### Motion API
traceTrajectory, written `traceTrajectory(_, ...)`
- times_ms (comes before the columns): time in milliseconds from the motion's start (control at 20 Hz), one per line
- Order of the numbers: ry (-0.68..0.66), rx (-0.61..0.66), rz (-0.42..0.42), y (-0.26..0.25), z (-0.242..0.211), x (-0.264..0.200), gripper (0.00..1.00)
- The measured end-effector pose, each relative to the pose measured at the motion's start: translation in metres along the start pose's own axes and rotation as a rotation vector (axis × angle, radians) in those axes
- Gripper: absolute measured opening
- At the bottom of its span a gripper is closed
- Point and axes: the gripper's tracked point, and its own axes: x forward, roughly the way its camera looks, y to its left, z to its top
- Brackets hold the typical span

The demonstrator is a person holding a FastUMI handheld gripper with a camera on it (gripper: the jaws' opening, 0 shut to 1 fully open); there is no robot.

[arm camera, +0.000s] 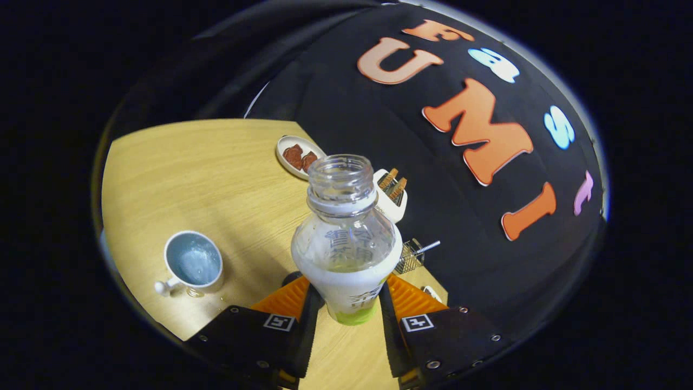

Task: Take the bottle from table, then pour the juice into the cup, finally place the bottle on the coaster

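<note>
A clear, uncapped plastic bottle [346, 238] with a white label and a green base sits between my fingers, raised above the wooden table [216, 179]. The gripper [346, 300] is shut on the bottle's lower body, both pads pressing its sides. A little pale liquid shows inside the bottle. The bottle and the whole scene appear tilted. To the left of my fingers a white cup [192, 262] with a handle stands on the table, its inside wet and bluish.
Beyond the bottle a white oval plate [298, 154] holds brown pieces. A white dish [391, 197] with brown sticks lies behind the bottle's neck. A small wire basket [411, 255] with a metal utensil stands to the right, near the booth wall.
</note>
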Motion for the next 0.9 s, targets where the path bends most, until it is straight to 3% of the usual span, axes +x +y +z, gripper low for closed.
traceTrajectory(400, -0.013, 0.417, 0.083, -0.028, -0.010, 0.010, 0.57)
traceTrajectory(650, -0.007, 0.562, 0.148, -0.021, -0.016, 0.032, 0.57)
traceTrajectory(900, 0.018, 0.598, 0.184, -0.005, -0.027, 0.066, 0.57)
